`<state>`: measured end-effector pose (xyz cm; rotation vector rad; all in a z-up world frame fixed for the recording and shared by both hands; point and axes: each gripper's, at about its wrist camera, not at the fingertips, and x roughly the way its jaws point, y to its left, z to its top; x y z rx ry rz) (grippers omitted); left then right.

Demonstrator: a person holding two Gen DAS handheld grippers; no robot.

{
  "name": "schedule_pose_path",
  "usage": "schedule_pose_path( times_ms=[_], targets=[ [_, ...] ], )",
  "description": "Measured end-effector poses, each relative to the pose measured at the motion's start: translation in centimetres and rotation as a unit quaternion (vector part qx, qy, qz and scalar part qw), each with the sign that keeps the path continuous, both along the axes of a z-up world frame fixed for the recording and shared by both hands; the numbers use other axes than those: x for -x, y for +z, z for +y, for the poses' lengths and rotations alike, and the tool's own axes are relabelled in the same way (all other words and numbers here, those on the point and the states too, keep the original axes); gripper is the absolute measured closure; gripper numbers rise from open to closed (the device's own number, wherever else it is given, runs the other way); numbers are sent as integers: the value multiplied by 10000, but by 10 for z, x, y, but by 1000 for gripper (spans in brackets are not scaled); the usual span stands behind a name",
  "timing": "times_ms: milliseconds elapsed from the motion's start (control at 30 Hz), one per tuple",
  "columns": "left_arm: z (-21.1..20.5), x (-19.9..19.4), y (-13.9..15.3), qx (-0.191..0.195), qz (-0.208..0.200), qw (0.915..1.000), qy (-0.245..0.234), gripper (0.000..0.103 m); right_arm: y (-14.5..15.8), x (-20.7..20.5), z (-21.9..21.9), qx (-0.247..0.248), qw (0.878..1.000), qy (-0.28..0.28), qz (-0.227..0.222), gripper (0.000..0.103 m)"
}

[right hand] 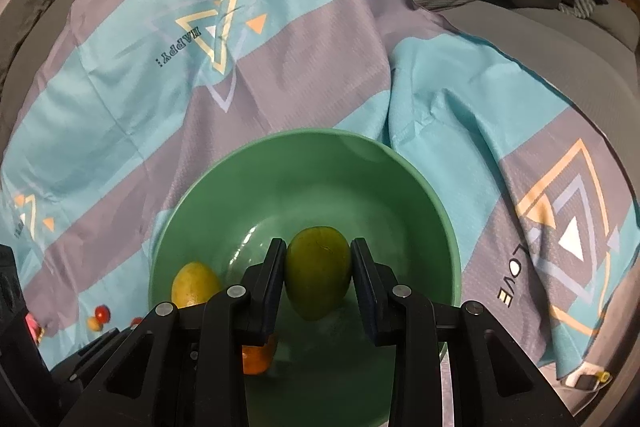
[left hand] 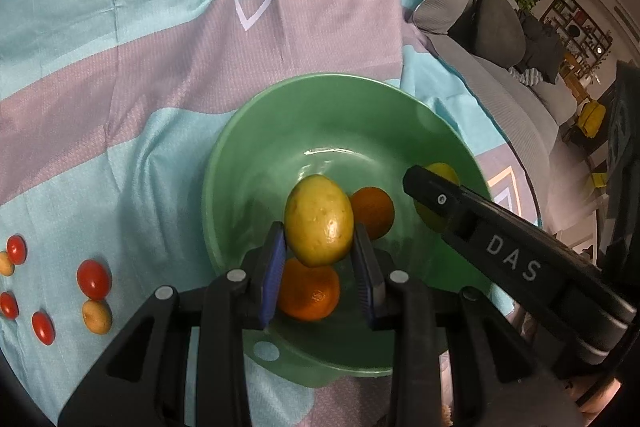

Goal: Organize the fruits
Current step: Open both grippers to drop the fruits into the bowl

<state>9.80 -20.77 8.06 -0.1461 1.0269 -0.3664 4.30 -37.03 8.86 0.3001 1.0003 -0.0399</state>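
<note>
Here each claw point(left hand: 319, 259) point(right hand: 319, 273) pinches a lemon point(left hand: 319, 221) point(right hand: 319, 271) over the bowl point(left hand: 360, 99).

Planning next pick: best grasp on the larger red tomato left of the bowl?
Grip the red tomato across its round middle, coming straight down from above. It lies on the cloth touching a small yellow fruit on its near side, so set the fingers on the two free flanks, left and right.

A: What can be read here?
B: "HAPPY", upside down, on the striped cloth point(left hand: 160, 47), upper middle of the left view. "DAS" on the right gripper point(left hand: 510, 259), lower right.
A: And the right view?
B: "HAPPY" upper left, "LOVE" lower right, same cloth.
</note>
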Motion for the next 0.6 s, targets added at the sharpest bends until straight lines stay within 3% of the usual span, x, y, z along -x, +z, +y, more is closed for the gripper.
schedule_pose_path(
  times_ms=[300,400,467,533,600],
  targets=[
    [3,-1,-3,92,60,9999,20,71,-6,-5,3,173,9998,-18,118,68],
    [12,7,4,246,-22,9996,120,53,-7,-7,5,150,9998,26,118,68],
    [20,17,14,309,-255,9990,186,46,-3,-4,5,27,10000,47,-15,58],
    [34,30,23,386,-455,9974,401,34,5,0,7,-73,9996,99,-239,40],
    [51,43,30,485,-593,9950,641,33,10,3,12,-115,9992,170,-352,39]
  ],
)
